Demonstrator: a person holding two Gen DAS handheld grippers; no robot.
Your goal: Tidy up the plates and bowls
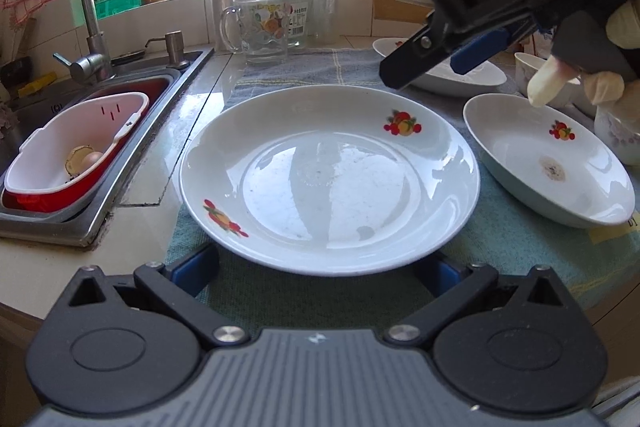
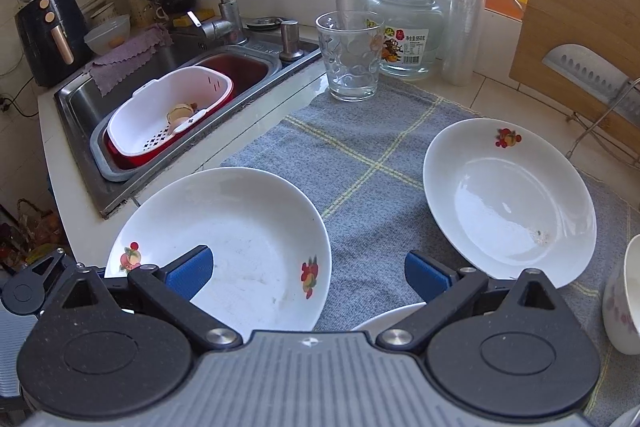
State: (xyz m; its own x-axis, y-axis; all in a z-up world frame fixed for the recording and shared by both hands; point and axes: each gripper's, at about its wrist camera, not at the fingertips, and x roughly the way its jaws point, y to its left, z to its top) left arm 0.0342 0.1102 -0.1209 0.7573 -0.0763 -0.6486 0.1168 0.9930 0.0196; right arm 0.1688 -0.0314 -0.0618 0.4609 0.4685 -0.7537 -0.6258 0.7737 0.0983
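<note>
- The nearest white fruit-print plate [image 1: 328,179] lies flat on the grey checked cloth [image 2: 360,163], empty (only faint smears on its glaze), just ahead of the left gripper [image 1: 320,273].
- The left gripper's blue-padded fingers are spread wide; their tips sit under the plate's near rim at 6 o'clock, so whether they touch it is hard to tell.
- A second plate [image 1: 548,163] sits at 3 o'clock of the first, tilted, holding a small brown stain; its right edge is partly hidden by a floral bowl [image 1: 618,135].
- A third plate [image 1: 452,75] at 1 o'clock is largely covered by the right gripper [image 1: 394,77], seen side-on and held by a gloved hand [image 1: 592,43].
- In its own view, the right gripper's fingers stand wide apart, hovering with one pad over the first plate and nothing between them.
- The steel sink [image 2: 80,95] at 10 o'clock holds a red basin with a white strainer basket [image 2: 168,115] nested inside; the basket contains a small brownish item too unclear to name.
- An empty glass mug [image 2: 348,55] stands beside a lidded glass jar [image 2: 408,35].
</note>
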